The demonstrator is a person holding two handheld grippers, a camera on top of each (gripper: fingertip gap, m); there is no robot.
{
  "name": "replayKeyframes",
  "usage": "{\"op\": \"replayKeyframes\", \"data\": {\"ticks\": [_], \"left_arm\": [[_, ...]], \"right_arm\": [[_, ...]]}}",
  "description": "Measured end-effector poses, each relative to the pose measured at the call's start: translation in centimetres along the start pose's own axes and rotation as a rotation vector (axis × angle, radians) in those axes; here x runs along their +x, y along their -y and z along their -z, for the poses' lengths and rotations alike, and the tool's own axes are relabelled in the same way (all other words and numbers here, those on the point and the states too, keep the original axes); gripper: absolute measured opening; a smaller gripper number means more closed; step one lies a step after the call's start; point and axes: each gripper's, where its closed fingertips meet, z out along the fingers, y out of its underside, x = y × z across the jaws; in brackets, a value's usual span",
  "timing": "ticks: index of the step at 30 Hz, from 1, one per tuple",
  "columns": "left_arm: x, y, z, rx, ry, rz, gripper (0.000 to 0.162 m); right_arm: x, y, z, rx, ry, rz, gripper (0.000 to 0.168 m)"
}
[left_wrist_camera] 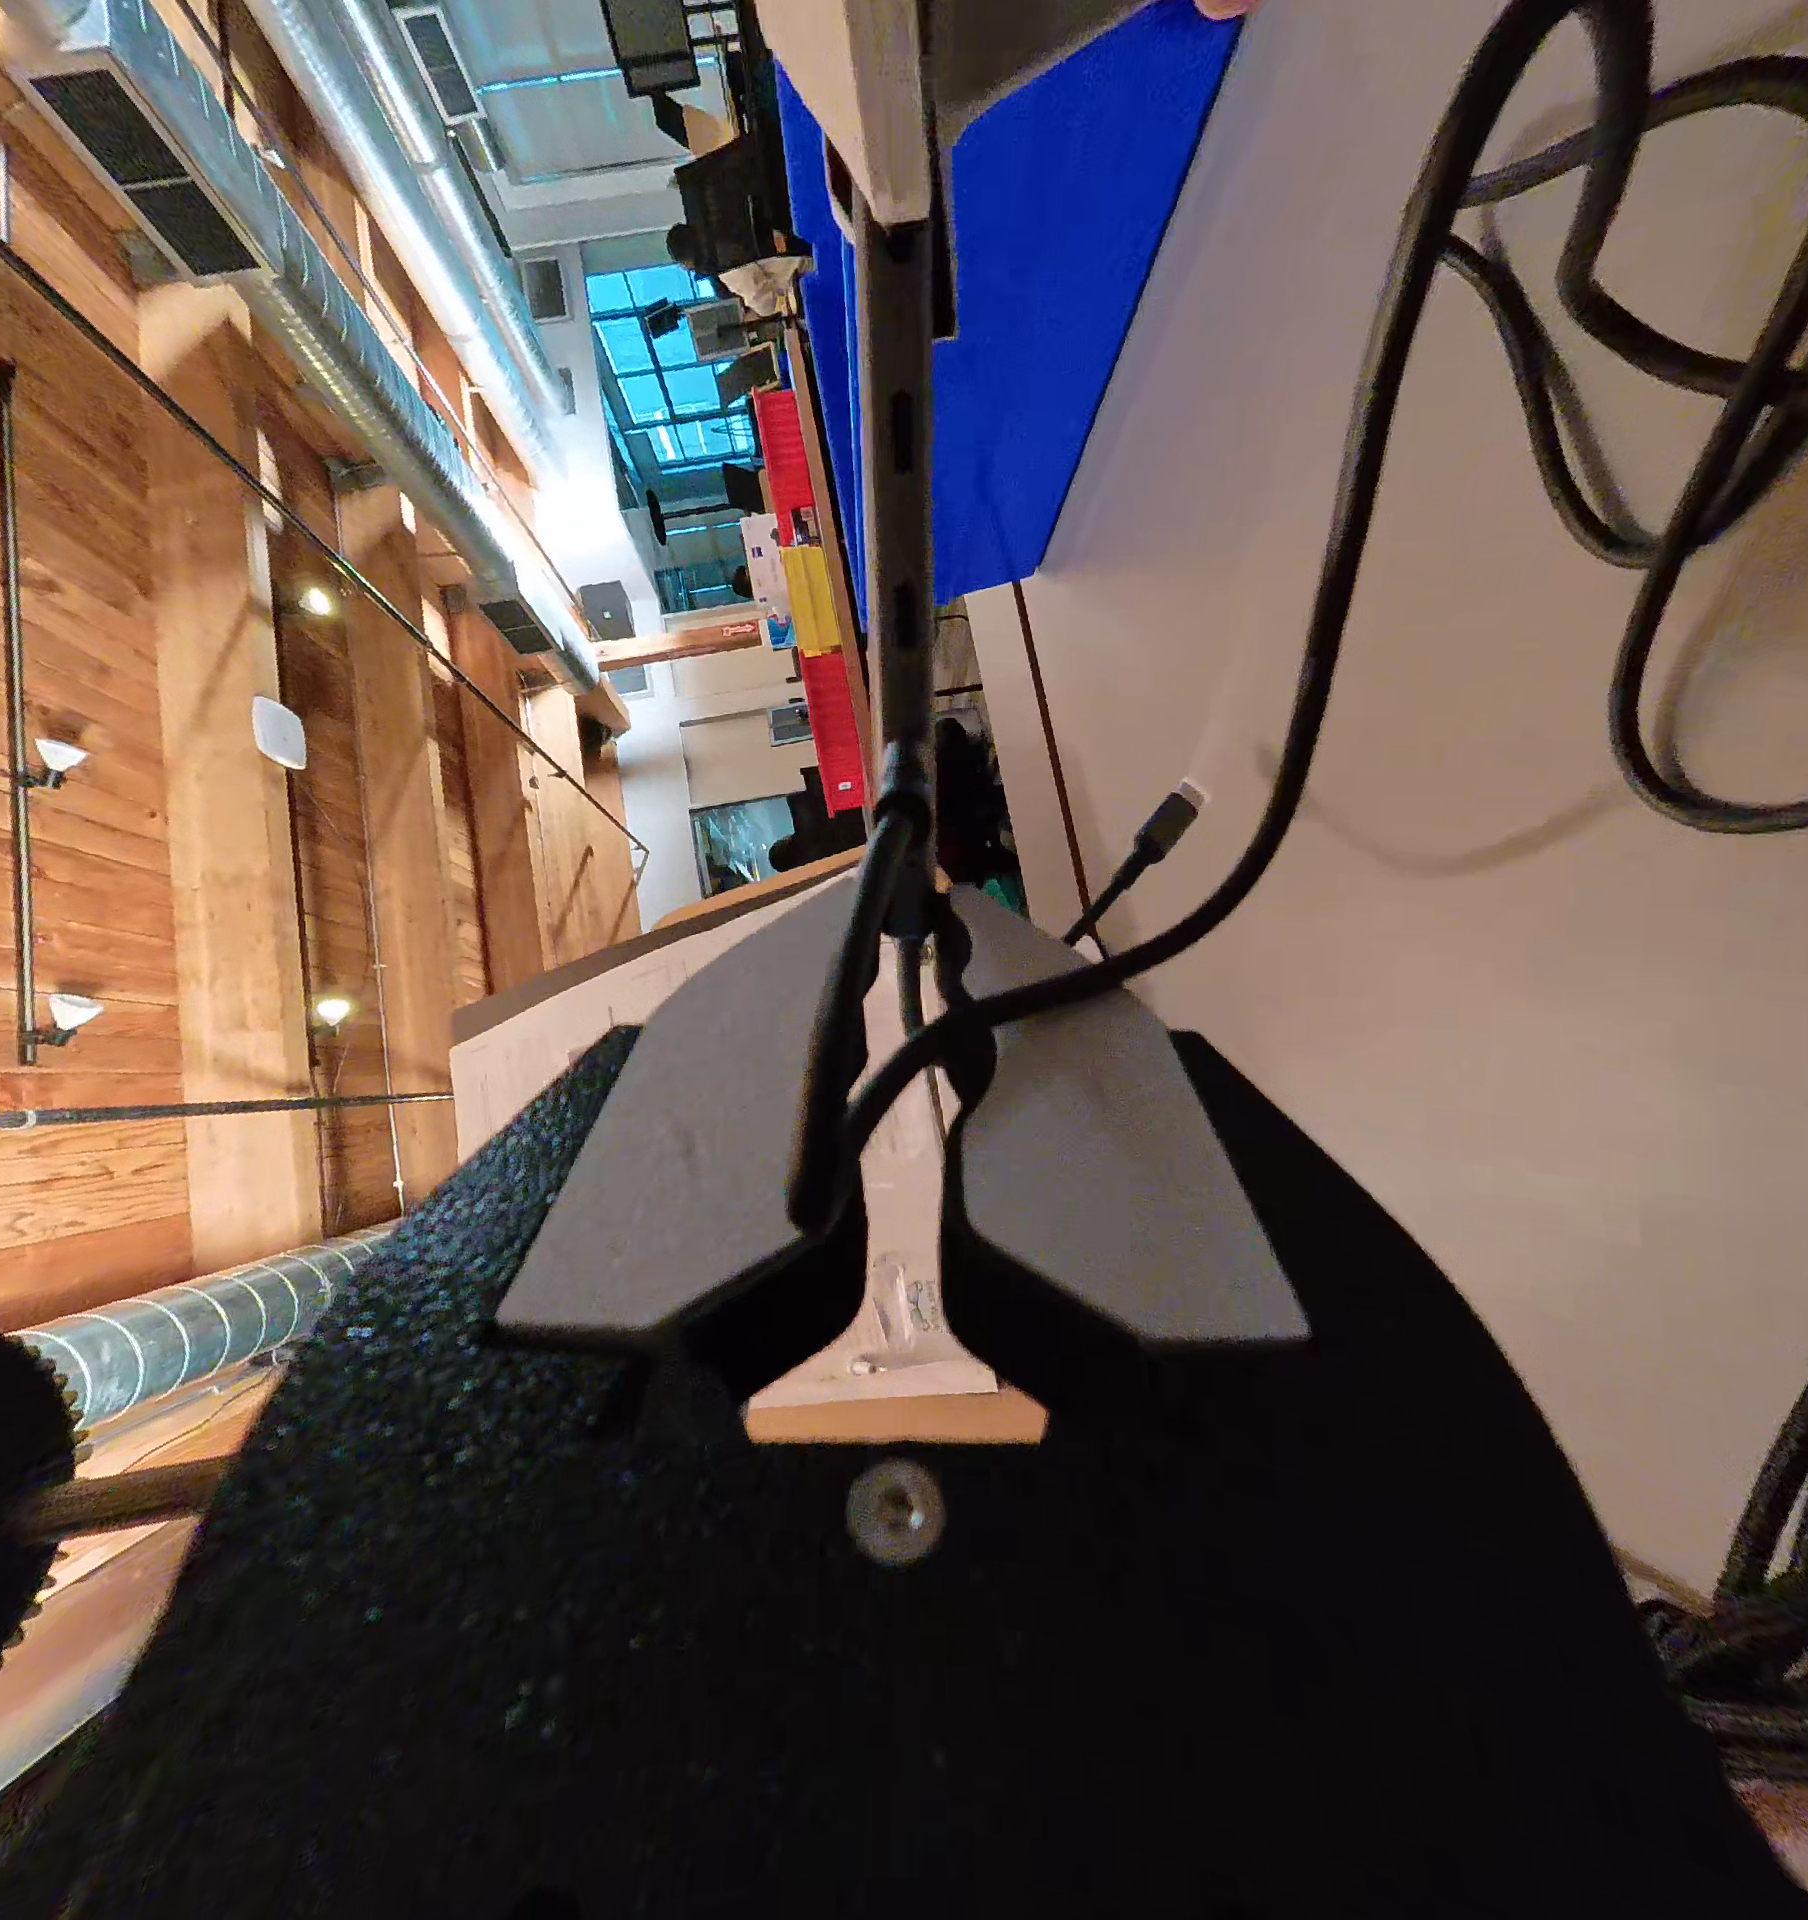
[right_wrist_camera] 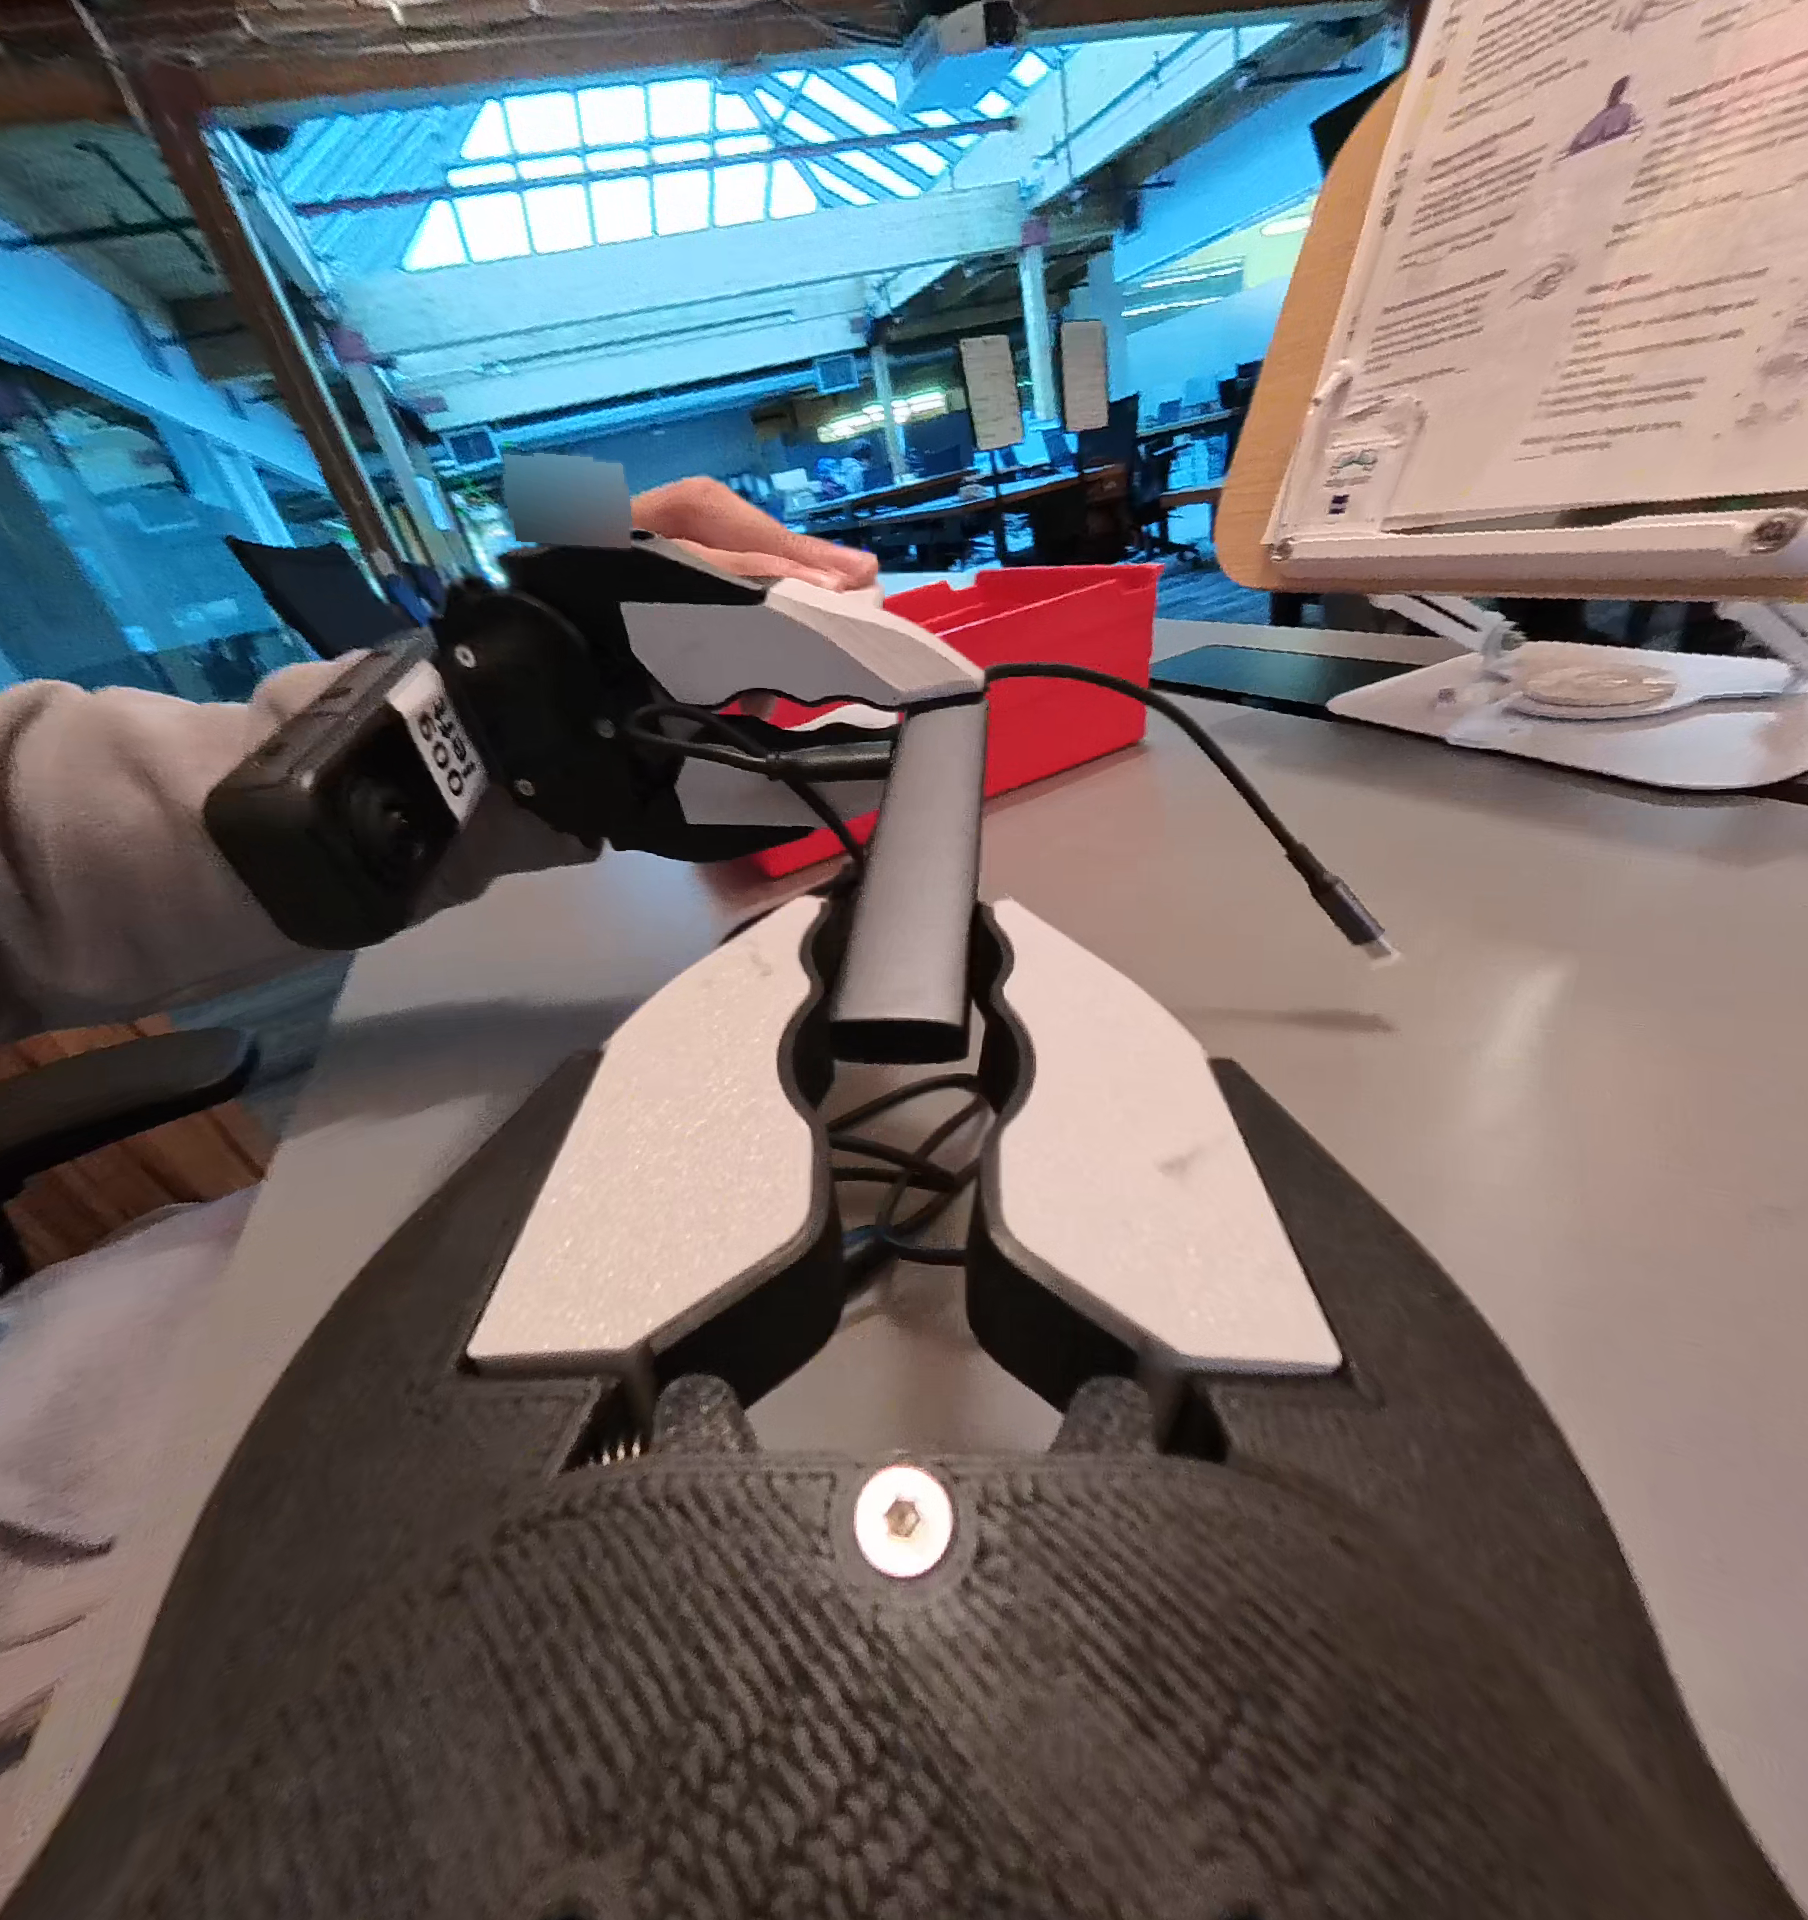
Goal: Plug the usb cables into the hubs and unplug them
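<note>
The right gripper [right_wrist_camera: 905,997] has its jaws clamped on the near end of a slim dark grey hub [right_wrist_camera: 915,883], which is held up off the desk [right_wrist_camera: 1502,1091]. The left gripper [right_wrist_camera: 884,717], seen in the right wrist view in a grey-sleeved hand [right_wrist_camera: 744,535], closes on the hub's far end; its own view shows its jaws [left_wrist_camera: 905,935] nearly together around the cable junction there. A thin black cable [right_wrist_camera: 1191,748] arcs from that end, and its USB plug [right_wrist_camera: 1352,914] hangs free above the desk, in no port. Thicker black cables [left_wrist_camera: 1658,468] loop across the pale grey desk. Behind the hub sits a red bin [right_wrist_camera: 1066,644]; at the far right edge a white stand [right_wrist_camera: 1606,707] holds printed sheets [right_wrist_camera: 1606,260]. Beyond is an open office with skylights [right_wrist_camera: 619,177].
</note>
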Motion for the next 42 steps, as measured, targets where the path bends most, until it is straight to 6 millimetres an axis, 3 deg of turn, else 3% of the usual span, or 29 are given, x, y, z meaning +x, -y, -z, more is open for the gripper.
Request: {"op": "replayKeyframes", "data": {"ticks": [5,9,14,16,19,21,25,27,30,36,41,42], "left_arm": [[0.6,-1.0,-0.4,-0.082,-0.01,0.016,0.011],[-0.6,-2.6,0.5,-0.156,0.083,0.072,0.035],[-1.8,-6.1,3.6,-0.249,0.175,0.368,0.036],[-0.6,-6.1,4.8,-0.214,0.09,0.52,0.031],[2.9,-3.4,6.7,-0.085,-0.173,0.616,0.025],[5.6,-1.1,8.1,-0.022,-0.341,0.563,0.024],[9.3,2.2,9.6,0.007,-0.511,0.382,0.023],[10.6,2.8,9.6,-0.007,-0.543,0.3,0.02],[12.2,1.9,8.8,-0.08,-0.548,0.153,0.02],[12.1,1.8,7.5,-0.136,-0.448,-0.054,0.01],[12.6,0.4,8.3,-0.188,-0.533,-0.034,0.011],[11.7,0.0,8.3,-0.204,-0.523,0.004,0.021]], "right_arm": [[0.4,-0.3,-0.4,-0.029,-0.053,0.035,0.024],[0.8,0.5,0.3,0.04,-0.059,0.005,0.024],[1.4,1.2,1.0,0.102,-0.058,-0.055,0.024],[1.5,1.2,1.1,0.107,-0.072,-0.042,0.024],[1.8,1.1,1.0,0.097,-0.091,-0.047,0.024],[1.9,1.2,1.0,0.1,-0.092,-0.05,0.024],[2.0,1.2,1.1,0.106,-0.091,-0.056,0.024],[1.8,1.2,1.0,0.103,-0.08,-0.052,0.024],[1.6,1.1,0.9,0.094,-0.075,-0.042,0.024],[1.7,1.2,1.0,0.101,-0.082,-0.044,0.024],[1.4,1.1,0.8,0.088,-0.059,-0.039,0.024],[1.3,1.0,0.8,0.086,-0.051,-0.038,0.024]]}}
